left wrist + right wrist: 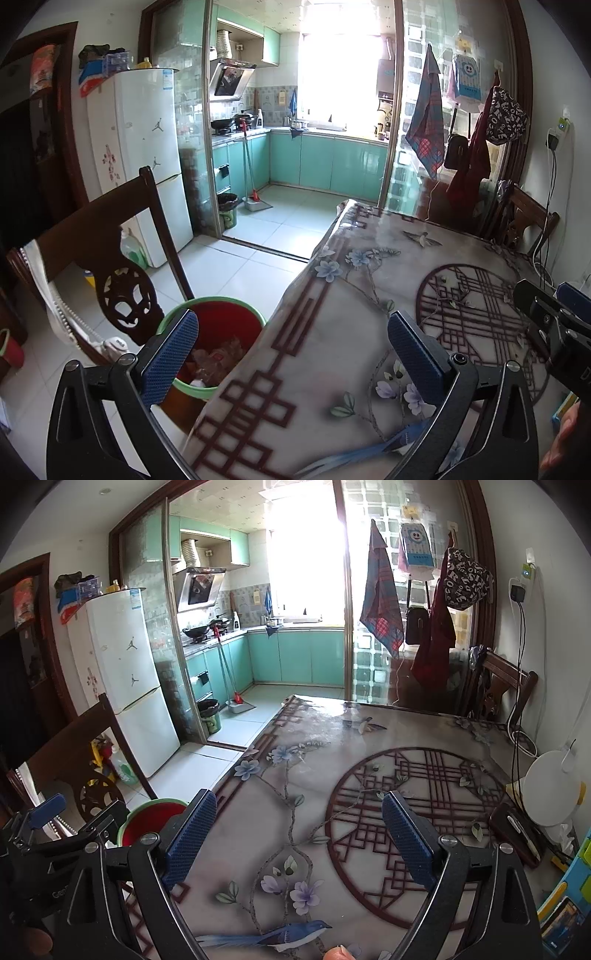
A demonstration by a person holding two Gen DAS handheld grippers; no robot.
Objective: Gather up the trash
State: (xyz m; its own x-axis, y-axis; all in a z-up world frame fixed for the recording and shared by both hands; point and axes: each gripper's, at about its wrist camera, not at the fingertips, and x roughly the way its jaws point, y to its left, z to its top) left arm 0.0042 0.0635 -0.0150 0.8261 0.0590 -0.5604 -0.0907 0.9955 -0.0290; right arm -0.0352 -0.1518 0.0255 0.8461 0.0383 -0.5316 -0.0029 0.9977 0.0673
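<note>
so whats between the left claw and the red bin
Only the table edge under its floral cloth. In the left wrist view the open left claw straddles it, with the red bin just beyond, wrappers inside.

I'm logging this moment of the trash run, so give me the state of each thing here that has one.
left gripper: open, holding nothing
right gripper: open, holding nothing
red bin: upright beside the table, trash inside
table: covered by a flowered cloth
kitchen sliding door: open
fridge: doors shut
broom: upright against the cabinets

bin left of table | chair behind bin | trash in bin
</note>
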